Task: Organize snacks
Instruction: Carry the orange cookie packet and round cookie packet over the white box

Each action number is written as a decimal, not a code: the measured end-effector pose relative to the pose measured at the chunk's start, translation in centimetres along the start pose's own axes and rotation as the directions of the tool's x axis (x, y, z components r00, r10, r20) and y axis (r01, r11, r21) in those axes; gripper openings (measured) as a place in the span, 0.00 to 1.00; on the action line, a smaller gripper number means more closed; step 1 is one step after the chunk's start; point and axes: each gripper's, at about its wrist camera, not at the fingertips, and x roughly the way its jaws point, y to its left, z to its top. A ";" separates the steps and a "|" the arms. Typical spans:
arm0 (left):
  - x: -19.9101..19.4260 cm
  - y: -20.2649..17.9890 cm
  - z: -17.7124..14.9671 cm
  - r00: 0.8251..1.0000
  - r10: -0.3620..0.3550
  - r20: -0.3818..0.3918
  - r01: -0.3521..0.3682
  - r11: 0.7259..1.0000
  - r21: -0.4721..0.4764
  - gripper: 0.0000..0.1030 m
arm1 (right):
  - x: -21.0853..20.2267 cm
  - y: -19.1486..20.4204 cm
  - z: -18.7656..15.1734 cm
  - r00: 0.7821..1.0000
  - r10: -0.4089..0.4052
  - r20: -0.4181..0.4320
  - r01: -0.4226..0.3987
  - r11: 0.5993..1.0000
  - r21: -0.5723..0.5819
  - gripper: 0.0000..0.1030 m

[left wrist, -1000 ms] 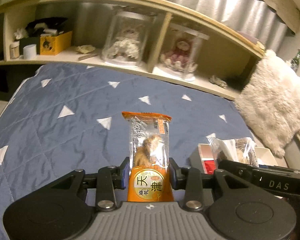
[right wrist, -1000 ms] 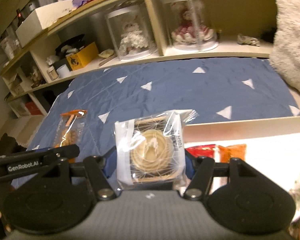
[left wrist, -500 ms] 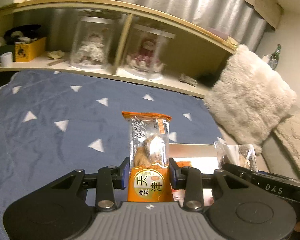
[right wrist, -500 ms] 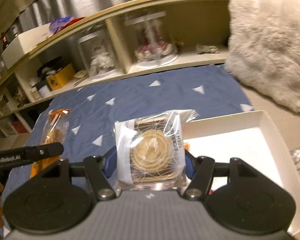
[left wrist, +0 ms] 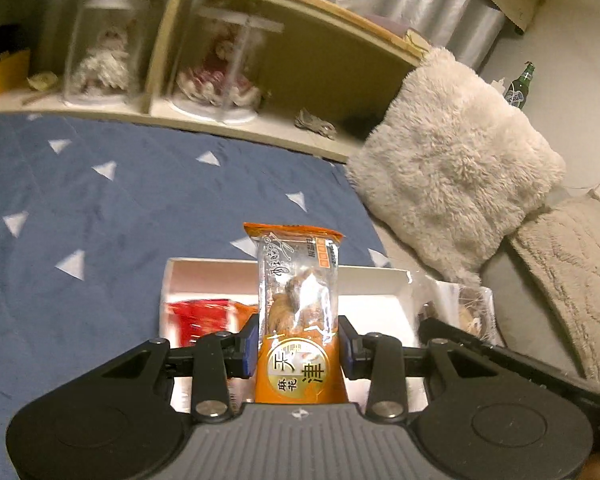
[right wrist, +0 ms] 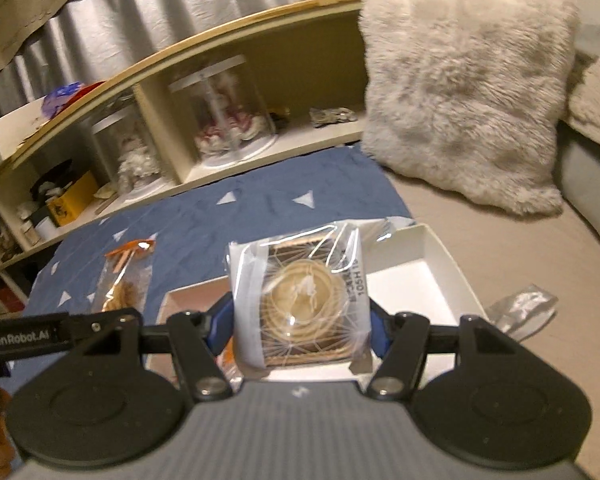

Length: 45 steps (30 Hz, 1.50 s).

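Observation:
My left gripper (left wrist: pixel 298 344) is shut on an orange twisted-dough snack packet (left wrist: pixel 298 292), held upright above the white box (left wrist: pixel 204 270). A red packet (left wrist: pixel 198 314) lies in the box's left part. My right gripper (right wrist: pixel 300 328) is shut on a clear-wrapped round pastry (right wrist: pixel 300 304), held over the same white box (right wrist: pixel 440 256). The left gripper's orange packet also shows in the right wrist view (right wrist: pixel 126 280), and the right gripper's pastry shows at the right of the left wrist view (left wrist: pixel 466 308).
The box sits on a bed with a blue quilt (left wrist: pixel 100 208). A fluffy white pillow (left wrist: pixel 452 168) lies to the right. A wooden shelf (left wrist: pixel 204 118) with domed dolls runs behind. A clear wrapper (right wrist: pixel 524 308) lies right of the box.
Both grippers have swung right with their snacks and now hang over the white box, which has come into fuller view under them.

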 end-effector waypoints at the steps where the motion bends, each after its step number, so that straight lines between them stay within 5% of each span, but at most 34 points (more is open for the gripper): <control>1: 0.6 -0.2 -0.1 1.000 -0.008 -0.005 0.008 1.000 -0.007 0.39 | 0.2 -0.4 0.0 1.000 -0.001 -0.001 0.001 1.000 0.006 0.67; 6: 3.6 -1.1 -0.3 0.998 -0.058 -0.037 0.057 0.998 -0.022 0.39 | 1.6 -1.5 0.2 1.000 -0.027 -0.015 0.027 0.999 0.030 0.67; 23: 11.9 -4.2 0.8 0.986 -0.123 -0.110 0.140 0.976 0.166 0.40 | 2.0 -5.6 0.1 0.991 -0.137 -0.007 0.136 0.971 0.196 0.67; 38: 15.9 -4.1 -1.9 0.966 -0.084 -0.245 0.166 0.928 0.334 0.41 | 3.7 -7.0 0.7 0.985 -0.173 -0.002 0.168 0.954 0.246 0.67; 45: 15.4 -2.4 -1.9 0.973 -0.031 -0.228 0.086 0.967 0.238 0.41 | 5.8 -6.4 1.1 0.977 -0.210 -0.031 0.212 0.962 0.171 0.67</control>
